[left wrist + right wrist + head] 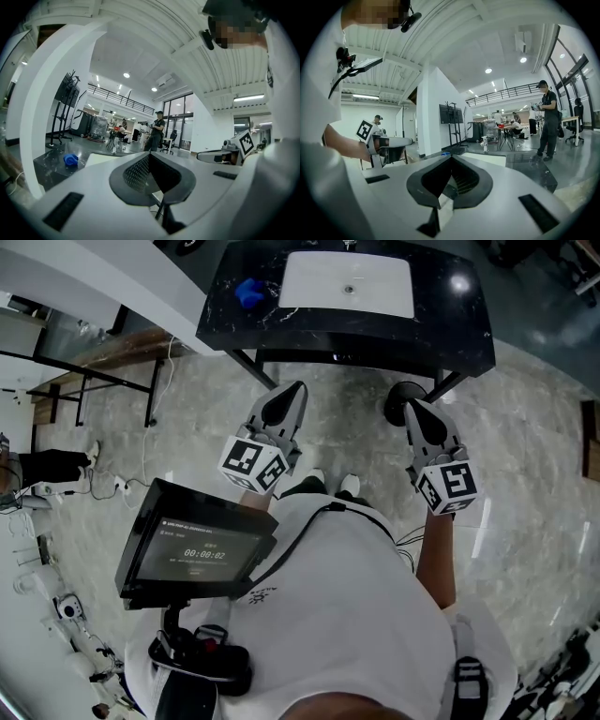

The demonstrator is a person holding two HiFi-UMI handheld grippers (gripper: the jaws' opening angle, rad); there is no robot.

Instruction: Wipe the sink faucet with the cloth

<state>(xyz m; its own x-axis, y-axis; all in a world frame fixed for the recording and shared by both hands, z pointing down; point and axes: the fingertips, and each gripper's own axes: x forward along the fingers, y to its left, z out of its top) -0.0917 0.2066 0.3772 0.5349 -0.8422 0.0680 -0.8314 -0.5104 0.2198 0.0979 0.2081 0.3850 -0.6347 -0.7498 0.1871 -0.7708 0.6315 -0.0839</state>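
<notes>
A blue cloth (248, 292) lies bunched on the black marble counter (450, 324), left of the white sink basin (347, 282). Only the base of the faucet (349, 245) shows, at the top edge of the head view. My left gripper (291, 392) and right gripper (408, 404) hover side by side in front of the counter, short of its front edge, both pointing toward it. Their jaws are shut and hold nothing. In the left gripper view the cloth (70, 160) sits ahead to the left of the left gripper (150, 153). The right gripper (451, 157) faces the basin (487, 158).
A screen (197, 545) is mounted at my chest on the left. The counter stands on black legs (246, 365) over a marble floor. Cables and a metal frame (84, 381) lie at the left. A person (157, 131) stands in the hall beyond, near tables and display stands.
</notes>
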